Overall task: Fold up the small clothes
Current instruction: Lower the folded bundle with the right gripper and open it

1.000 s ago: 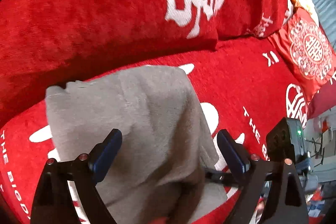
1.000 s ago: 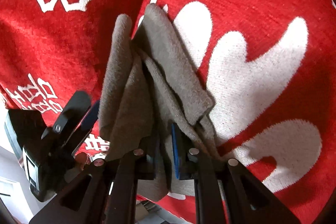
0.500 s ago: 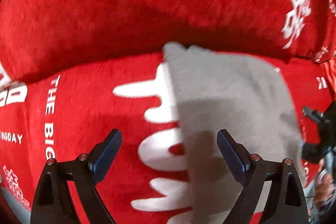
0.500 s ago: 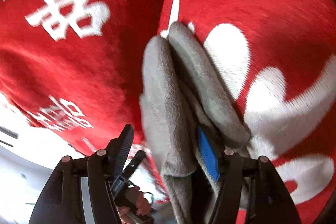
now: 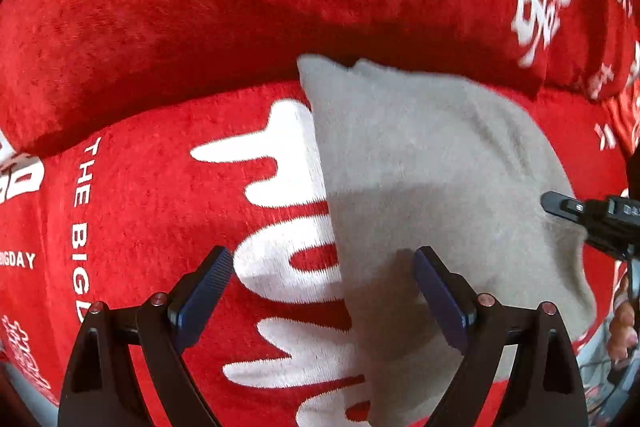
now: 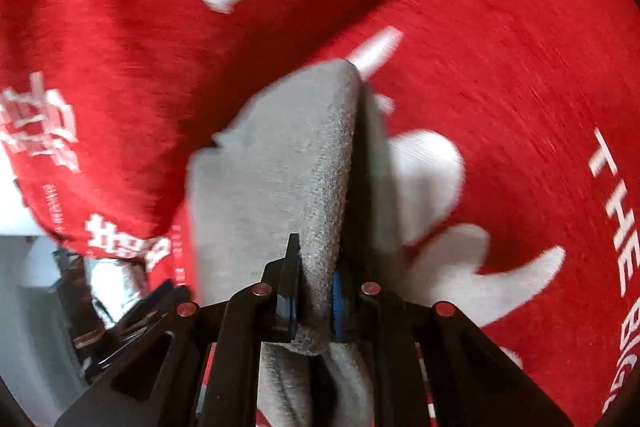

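A grey fleece garment [image 5: 432, 179] lies folded on the red sofa seat, its far edge against the backrest. My left gripper [image 5: 322, 291] is open and empty, hovering over the garment's left edge, its right finger above the cloth. My right gripper [image 6: 314, 291] is shut on a fold of the grey garment [image 6: 280, 167] at its near edge, with cloth pinched between the blue pads. The right gripper also shows at the right edge of the left wrist view [image 5: 592, 215].
The red sofa cover [image 5: 152, 195] has white lettering and shapes. The red backrest cushion [image 5: 200, 7] rises right behind the garment. A light floor and some equipment [image 6: 80, 287] show past the sofa edge at lower left in the right wrist view.
My right gripper opened, then closed again on a fold of the garment. My left gripper swung left and stays open; the garment now lies flatter on the seat.
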Demonstrator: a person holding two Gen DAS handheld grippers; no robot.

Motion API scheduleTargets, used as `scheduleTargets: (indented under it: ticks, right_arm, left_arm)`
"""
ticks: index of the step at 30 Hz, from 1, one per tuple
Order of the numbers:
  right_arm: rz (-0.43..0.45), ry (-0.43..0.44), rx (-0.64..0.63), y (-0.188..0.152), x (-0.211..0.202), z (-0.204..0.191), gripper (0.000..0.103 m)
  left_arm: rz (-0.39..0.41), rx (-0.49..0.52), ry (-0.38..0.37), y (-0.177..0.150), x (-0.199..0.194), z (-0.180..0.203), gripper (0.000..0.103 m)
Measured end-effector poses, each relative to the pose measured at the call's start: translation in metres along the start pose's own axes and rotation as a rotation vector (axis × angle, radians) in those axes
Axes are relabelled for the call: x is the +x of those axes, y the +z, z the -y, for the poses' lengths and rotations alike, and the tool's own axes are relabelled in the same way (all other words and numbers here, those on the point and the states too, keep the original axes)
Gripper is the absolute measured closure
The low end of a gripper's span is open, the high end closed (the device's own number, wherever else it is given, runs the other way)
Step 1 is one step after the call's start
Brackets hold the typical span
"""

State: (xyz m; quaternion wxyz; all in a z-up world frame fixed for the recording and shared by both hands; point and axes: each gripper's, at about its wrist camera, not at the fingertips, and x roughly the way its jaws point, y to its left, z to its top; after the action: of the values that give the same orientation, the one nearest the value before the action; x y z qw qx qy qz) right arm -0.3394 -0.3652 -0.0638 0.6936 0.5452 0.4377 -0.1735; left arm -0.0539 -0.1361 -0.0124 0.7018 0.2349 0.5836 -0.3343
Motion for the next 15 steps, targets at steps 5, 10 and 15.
scheduleTargets:
  ticks: [5, 10, 15]
  right_arm:
    - [-0.015, 0.025, 0.101, -0.003, 0.005, 0.014, 0.08]
    - [0.0, -0.059, 0.054, -0.013, -0.017, 0.004, 0.071]
    - [0.047, -0.043, 0.037, -0.039, -0.041, -0.01, 0.05]
  left_arm:
    - [-0.016, -0.02, 0.017, -0.005, 0.009, -0.01, 0.01]
    - [-0.047, -0.033, 0.033, -0.006, 0.002, -0.024, 0.01]
    - [-0.044, -0.007, -0.037, -0.016, -0.011, -0.019, 0.01]
